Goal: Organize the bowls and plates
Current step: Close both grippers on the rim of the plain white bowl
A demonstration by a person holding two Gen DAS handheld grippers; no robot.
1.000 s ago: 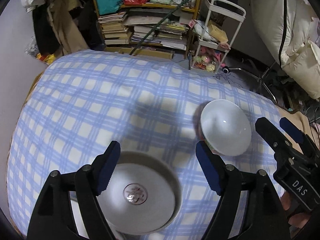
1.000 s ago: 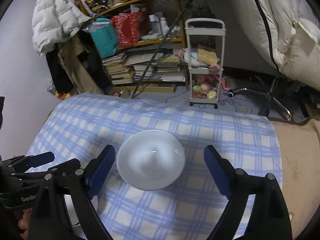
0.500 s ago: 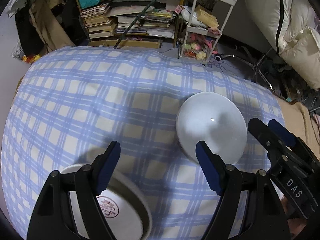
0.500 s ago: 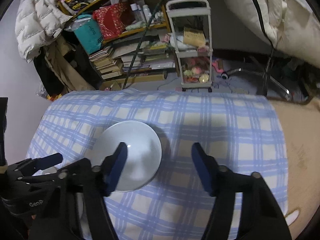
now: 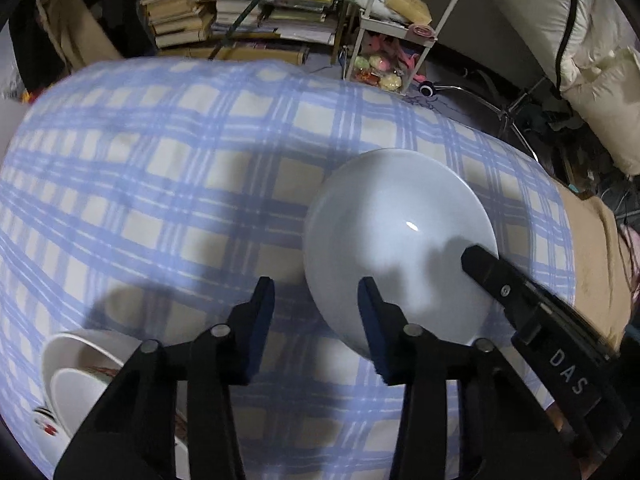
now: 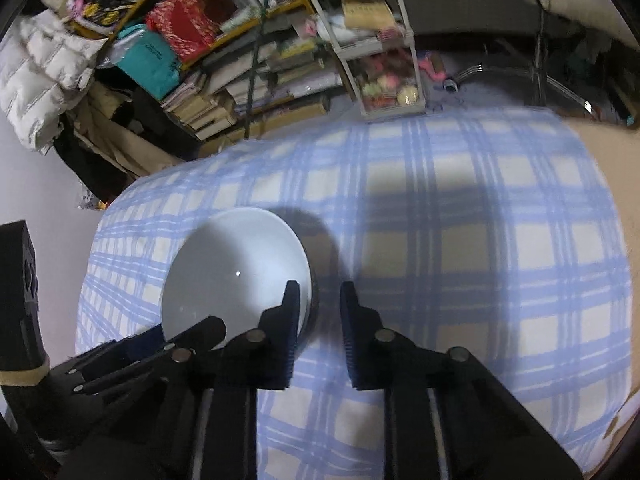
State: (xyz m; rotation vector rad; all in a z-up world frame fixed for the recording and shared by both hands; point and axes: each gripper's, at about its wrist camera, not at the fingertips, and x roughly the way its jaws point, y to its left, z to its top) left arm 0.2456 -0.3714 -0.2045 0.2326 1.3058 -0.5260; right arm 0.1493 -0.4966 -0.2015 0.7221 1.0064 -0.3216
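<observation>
Closing over the near rim of the white bowl (image 6: 236, 272) on the checked tablecloth (image 6: 480, 240), the right gripper (image 6: 320, 300) has one finger inside and one outside, the pads not yet seen pressing. A firm pinch should be secured before lifting. The left gripper (image 5: 316, 304) is narrowing on nothing, beside the stacked dishes (image 5: 76, 376).
</observation>
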